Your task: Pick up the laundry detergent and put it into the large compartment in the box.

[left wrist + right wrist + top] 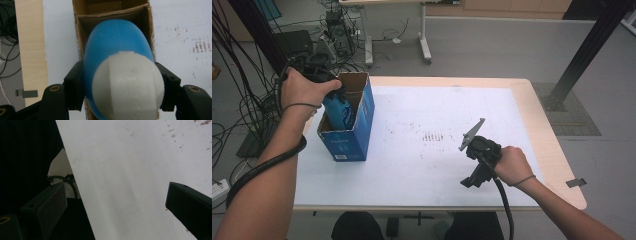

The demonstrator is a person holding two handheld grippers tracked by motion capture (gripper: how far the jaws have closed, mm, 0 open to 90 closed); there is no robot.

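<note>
Two grippers differ: the left gripper (120, 82) pinches a blue bottle (115, 42) by its white cap (128, 85) over the open box (362, 107) at the table's (437, 165) left edge, apparently to pack it; the right gripper (472, 181) idles spread near the front edge.

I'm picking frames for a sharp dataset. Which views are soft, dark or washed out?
High view: evenly lit, slightly soft, the blue box readable. Left gripper view: the blue bottle with its white cap sits so close that it blurs. Right gripper view: white table sheet pale and featureless, left side nearly black, the right tongs dim.
</note>
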